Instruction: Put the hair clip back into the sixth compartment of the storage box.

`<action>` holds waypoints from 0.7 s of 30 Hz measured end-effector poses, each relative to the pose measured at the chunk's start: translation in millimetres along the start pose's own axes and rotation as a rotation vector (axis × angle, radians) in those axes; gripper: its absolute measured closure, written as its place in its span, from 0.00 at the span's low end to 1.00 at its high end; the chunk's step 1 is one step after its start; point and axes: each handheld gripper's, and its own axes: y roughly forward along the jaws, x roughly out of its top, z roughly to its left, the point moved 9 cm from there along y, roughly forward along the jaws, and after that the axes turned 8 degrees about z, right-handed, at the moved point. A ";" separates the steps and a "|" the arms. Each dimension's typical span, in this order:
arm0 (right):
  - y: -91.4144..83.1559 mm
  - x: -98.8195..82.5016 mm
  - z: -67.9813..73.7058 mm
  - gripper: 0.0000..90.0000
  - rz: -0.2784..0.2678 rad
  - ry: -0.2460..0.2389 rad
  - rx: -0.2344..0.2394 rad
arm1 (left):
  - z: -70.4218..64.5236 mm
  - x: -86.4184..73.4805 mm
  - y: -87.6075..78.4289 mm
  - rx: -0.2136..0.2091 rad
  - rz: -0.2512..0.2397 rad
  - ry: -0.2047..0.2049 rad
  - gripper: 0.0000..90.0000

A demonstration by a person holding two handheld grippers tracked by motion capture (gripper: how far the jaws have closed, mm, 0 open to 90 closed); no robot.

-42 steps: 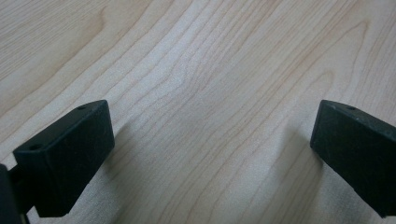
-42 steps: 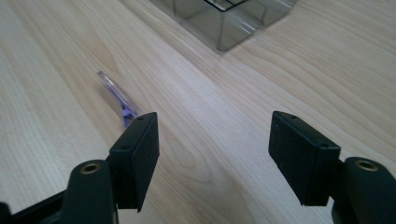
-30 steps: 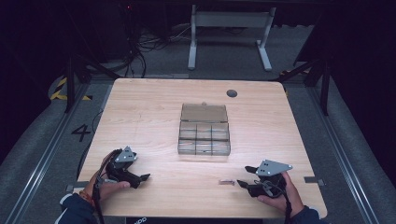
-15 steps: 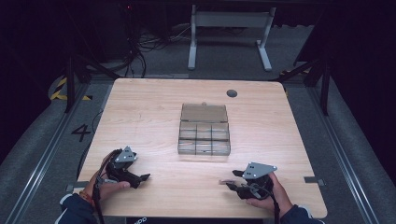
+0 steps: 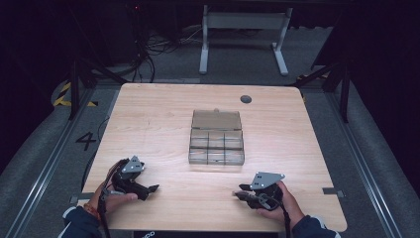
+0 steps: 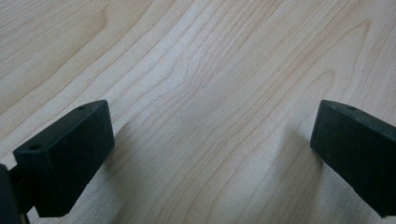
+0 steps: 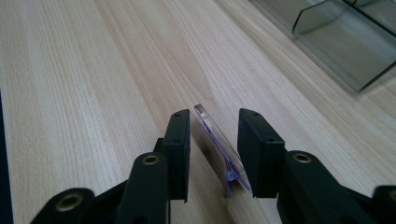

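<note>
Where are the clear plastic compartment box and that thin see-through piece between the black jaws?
Clear plastic compartment box (image 5: 216, 148), high view, on its divided tray.
Thin transparent purple-edged piece (image 7: 215, 135), right gripper view, on its upper edge.

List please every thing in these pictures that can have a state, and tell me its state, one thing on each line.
Clear compartment box: lid open, folded back flat; compartments look empty.
Thin clear piece: on edge between the right jaws, tilted; grip not certain.
Left hand-held gripper: open wide, nothing between the jaws, low over the table.
Right hand-held gripper: jaws narrowly apart around the clear piece.
</note>
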 end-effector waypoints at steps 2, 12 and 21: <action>0.8 -0.5 -0.3 0.75 0.005 0.000 -0.001 | -0.3 0.0 0.1 -0.002 -0.001 -0.003 0.00; 4.9 -2.3 -1.3 0.87 0.015 -0.003 0.001 | -0.3 -0.1 0.1 -0.002 -0.001 -0.003 0.00; 3.3 -3.6 -1.8 0.94 0.021 -0.011 -0.012 | -0.3 -0.1 0.1 -0.002 -0.001 -0.003 0.00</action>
